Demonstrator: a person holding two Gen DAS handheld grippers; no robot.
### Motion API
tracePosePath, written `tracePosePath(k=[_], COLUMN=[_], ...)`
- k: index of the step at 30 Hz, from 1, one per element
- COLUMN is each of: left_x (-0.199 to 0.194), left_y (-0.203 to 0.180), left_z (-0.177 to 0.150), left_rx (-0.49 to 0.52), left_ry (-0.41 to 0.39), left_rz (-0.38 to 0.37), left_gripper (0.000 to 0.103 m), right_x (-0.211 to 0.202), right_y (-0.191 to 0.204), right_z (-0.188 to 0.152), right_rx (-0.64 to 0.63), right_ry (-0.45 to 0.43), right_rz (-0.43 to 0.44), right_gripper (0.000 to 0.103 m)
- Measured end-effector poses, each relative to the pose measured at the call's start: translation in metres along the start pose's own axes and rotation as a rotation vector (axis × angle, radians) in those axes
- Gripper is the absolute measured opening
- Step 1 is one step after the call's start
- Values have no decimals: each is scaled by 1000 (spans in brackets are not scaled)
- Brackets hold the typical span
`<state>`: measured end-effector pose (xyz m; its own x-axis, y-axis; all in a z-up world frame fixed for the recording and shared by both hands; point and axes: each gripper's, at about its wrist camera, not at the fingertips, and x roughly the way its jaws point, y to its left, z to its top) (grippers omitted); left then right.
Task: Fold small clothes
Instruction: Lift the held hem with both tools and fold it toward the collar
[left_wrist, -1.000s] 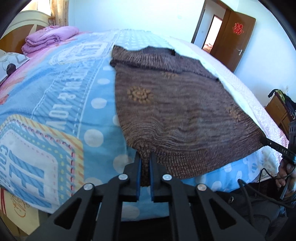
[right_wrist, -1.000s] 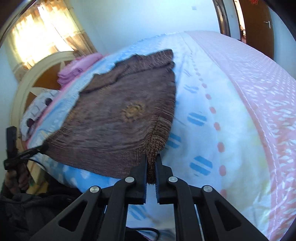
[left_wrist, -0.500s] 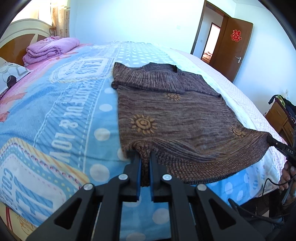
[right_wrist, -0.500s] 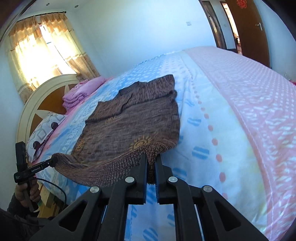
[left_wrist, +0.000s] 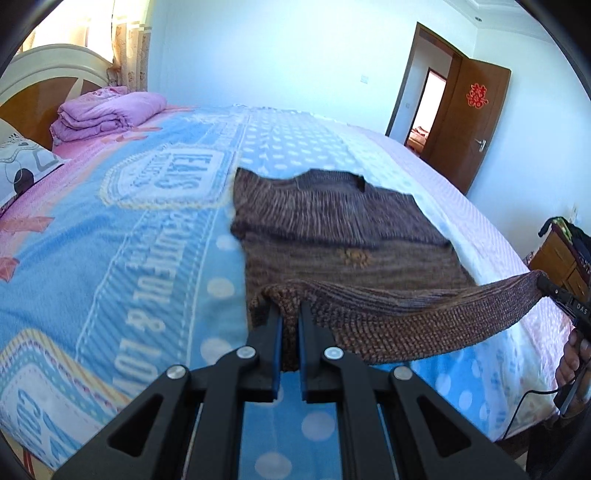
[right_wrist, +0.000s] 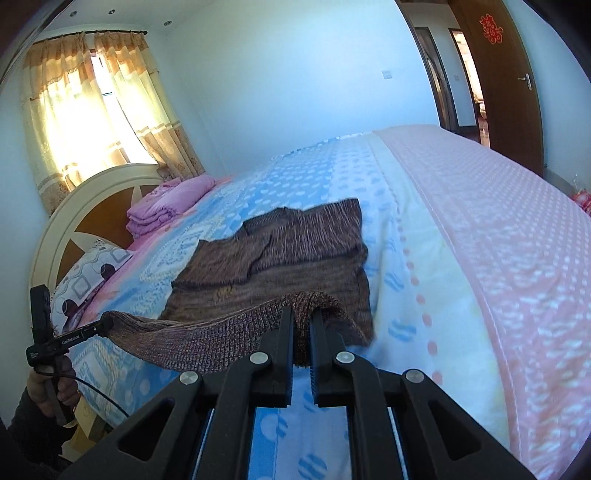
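On bed (left_wrist: 110, 236): one sweater (left_wrist: 332, 221), two grippers (left_wrist: 290, 317).

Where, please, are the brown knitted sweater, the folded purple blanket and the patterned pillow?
brown knitted sweater (left_wrist: 332, 221): left wrist view, flat chest panel.
folded purple blanket (left_wrist: 107, 114): left wrist view, top fold.
patterned pillow (right_wrist: 88, 273): right wrist view, printed face.

Sweater (left_wrist: 332, 229): brown knit, streaked darker and lighter, orange-yellow sun-like motifs; hem band speckled brown-orange.
Bedspread (left_wrist: 147, 236): light blue, white polka dots and lettering; pink at the edges, pale-dotted.
Folded quilt (left_wrist: 103, 114): lilac-pink.
Hand-held gripper (left_wrist: 290, 321): black, blue pads, silver screws.
Door (left_wrist: 469, 125): brown wood, red emblem.
Curtains (right_wrist: 92, 110): cream with tan bands.
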<state>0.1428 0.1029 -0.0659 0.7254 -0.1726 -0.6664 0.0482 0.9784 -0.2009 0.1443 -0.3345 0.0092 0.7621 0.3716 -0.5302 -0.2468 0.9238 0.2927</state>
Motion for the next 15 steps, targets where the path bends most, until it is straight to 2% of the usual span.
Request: tracePosePath(k=[6, 15], left_x=[6, 29], left_y=[0, 8], left_z=[26, 65], left_rx=[2, -9], left_ry=[-38, -69], left_rz=[15, 50], left_gripper=[8, 8], right_x=[13, 50], right_y=[9, 12], right_z=[31, 63], right_rx=[-28, -53], right_ry=[-30, -21], right_rz=[6, -2], right_gripper=[6, 6])
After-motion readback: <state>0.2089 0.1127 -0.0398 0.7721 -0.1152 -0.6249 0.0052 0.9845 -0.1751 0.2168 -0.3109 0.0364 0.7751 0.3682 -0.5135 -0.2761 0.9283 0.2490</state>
